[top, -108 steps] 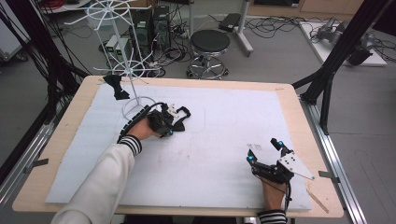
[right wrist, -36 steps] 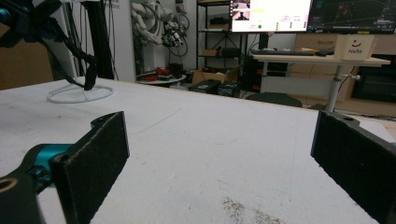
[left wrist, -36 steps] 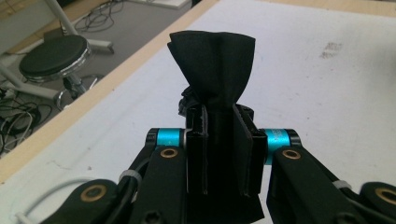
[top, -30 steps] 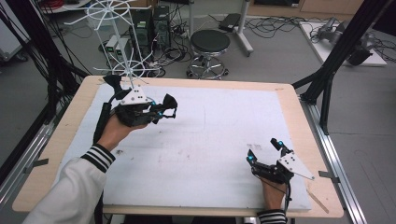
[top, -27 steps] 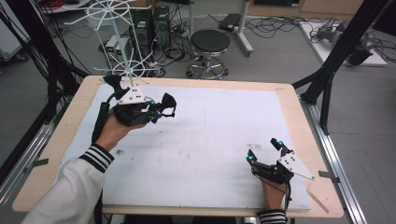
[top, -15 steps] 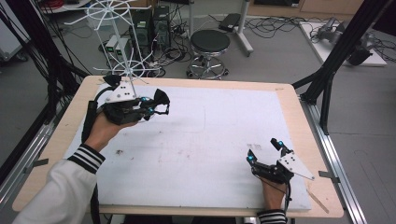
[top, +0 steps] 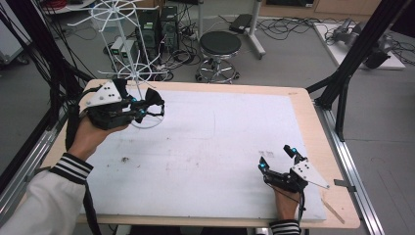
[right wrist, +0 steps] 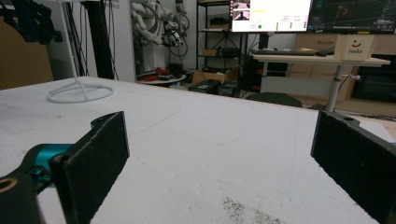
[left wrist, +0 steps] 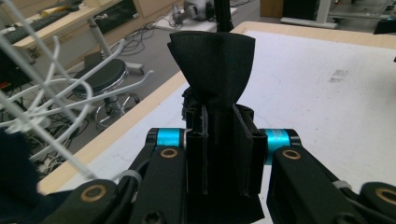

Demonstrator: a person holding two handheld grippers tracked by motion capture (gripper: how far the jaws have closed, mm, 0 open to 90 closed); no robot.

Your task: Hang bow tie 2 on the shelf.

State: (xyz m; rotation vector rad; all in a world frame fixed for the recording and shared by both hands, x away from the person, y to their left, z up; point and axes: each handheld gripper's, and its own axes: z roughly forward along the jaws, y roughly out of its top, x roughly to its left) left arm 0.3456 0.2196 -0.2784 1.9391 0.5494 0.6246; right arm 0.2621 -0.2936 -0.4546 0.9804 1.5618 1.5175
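— Pinching what, the left gripper (top: 147, 105)?
— Black cloth (left wrist: 212, 65), jaws pressed on it, held above the table's (top: 303, 105) far-left corner beside the white wire rack (top: 128, 58). Cloth's lower part is hidden btwn the pads.
— Right gripper (top: 279, 161)?
— Jaws spread wide, nothing btwn them, resting near-right on the white sheet (top: 210, 147).

A black stool (top: 220, 44) and tangled cables (top: 288, 27) occupy the grey floor (top: 293, 63).
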